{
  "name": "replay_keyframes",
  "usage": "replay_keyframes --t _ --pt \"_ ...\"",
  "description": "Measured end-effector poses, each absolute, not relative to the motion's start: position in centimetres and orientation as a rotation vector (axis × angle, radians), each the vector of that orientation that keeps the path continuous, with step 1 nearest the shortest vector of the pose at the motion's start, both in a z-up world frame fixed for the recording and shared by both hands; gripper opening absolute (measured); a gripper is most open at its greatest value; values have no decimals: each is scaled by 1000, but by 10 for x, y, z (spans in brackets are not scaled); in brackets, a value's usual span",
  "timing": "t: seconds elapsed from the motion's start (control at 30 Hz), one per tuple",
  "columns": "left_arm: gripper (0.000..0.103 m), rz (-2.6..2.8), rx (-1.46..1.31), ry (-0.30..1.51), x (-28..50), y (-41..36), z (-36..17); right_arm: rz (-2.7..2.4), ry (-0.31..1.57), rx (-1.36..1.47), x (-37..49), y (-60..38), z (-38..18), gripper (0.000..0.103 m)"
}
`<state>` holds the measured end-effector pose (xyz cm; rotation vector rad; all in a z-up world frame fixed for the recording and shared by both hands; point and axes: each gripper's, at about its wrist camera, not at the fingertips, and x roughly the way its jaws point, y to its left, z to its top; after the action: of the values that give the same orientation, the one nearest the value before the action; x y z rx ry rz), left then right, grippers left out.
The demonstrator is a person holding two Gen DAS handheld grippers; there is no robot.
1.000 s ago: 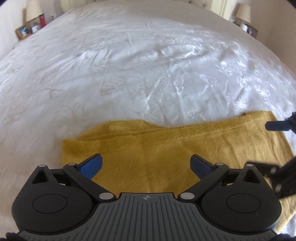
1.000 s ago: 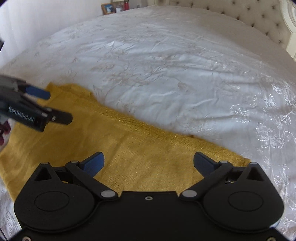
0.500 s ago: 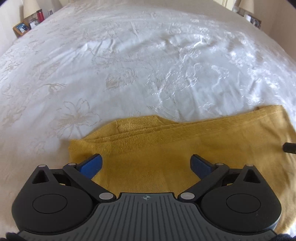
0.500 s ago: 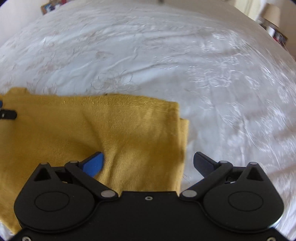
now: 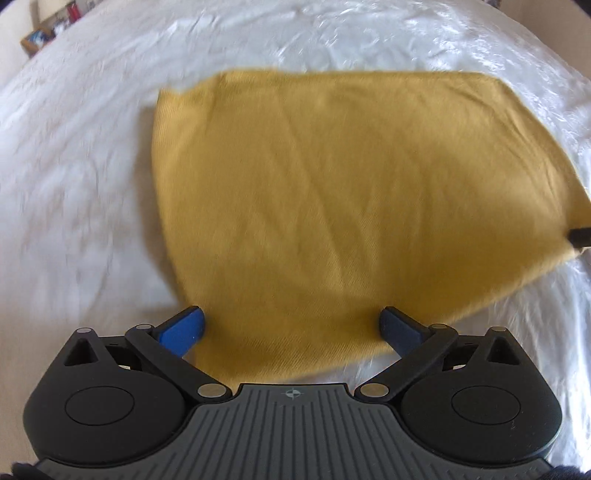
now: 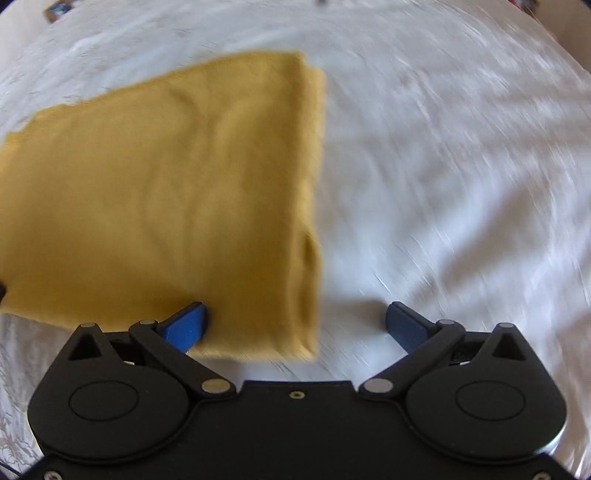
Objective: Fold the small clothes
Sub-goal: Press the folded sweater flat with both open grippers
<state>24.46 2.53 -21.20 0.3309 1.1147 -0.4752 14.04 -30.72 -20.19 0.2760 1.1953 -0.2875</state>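
Observation:
A folded mustard-yellow garment [image 5: 332, 206] lies flat on the white bedspread [image 5: 74, 184]. My left gripper [image 5: 291, 326] is open, its blue fingers spread over the garment's near edge, holding nothing. In the right wrist view the same garment [image 6: 166, 192] fills the left half, with its folded right edge running down the middle. My right gripper [image 6: 295, 325] is open, straddling the garment's near right corner, holding nothing. A dark tip of the right gripper [image 5: 580, 236] shows at the left wrist view's right edge. Both views are motion-blurred.
The embroidered white bedspread [image 6: 461, 184] stretches all around the garment. Picture frames and small items [image 5: 40, 33] stand on a bedside table at the far left.
Both grippers have pulled back and risen, so the whole folded garment now shows ahead of them. Both stay open and empty. The garment has not visibly moved on the bed.

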Motion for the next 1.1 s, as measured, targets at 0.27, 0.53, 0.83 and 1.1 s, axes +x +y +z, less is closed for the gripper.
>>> replay_keyframes --t 0.27,0.53,0.83,1.1 --pt "103 -450 186 1141 255 44 -217 -349 1076 496 99 -336 -165 102" --pt "103 -404 117 1160 238 47 -215 -279 957 692 87 -354 -161 102" --pt "103 -293 -21 1225 218 47 -195 -132 954 791 117 -375 -187 102" --pt "103 -245 -7 1249 195 23 -190 -15 944 859 154 -401 -220 103"
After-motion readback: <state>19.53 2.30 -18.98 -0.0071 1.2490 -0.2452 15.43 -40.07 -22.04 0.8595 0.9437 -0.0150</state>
